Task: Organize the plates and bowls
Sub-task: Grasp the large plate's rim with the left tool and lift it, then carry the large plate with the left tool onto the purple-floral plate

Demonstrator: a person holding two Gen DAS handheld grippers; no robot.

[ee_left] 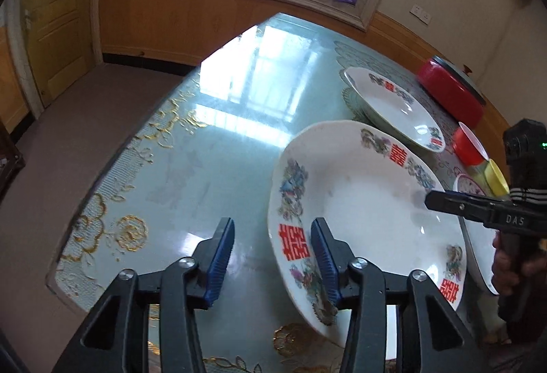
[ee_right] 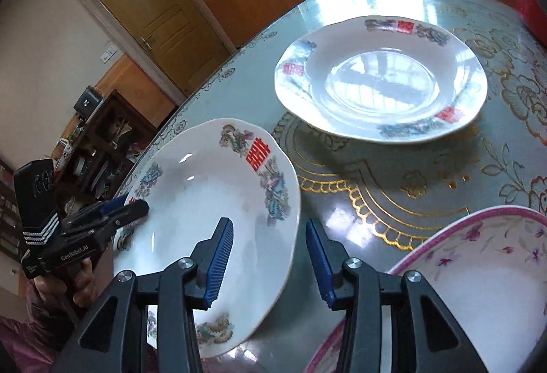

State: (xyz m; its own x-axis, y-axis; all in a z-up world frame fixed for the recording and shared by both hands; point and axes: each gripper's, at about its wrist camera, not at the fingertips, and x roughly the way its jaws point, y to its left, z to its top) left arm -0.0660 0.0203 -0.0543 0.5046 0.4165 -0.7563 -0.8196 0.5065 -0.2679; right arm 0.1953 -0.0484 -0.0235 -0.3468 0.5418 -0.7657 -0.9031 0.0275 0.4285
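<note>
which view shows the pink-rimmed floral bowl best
The right wrist view: the white ceramic bowl with a pink rim and purple flowers fills the lower right, its inside visible. The left wrist view shows only a sliver of its rim behind the right gripper.

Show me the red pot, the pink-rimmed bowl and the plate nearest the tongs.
red pot (ee_left: 451,92), left wrist view, on its red side wall.
pink-rimmed bowl (ee_right: 478,274), right wrist view, on its white inside.
nearest plate (ee_right: 212,202), right wrist view, on its white centre.
</note>
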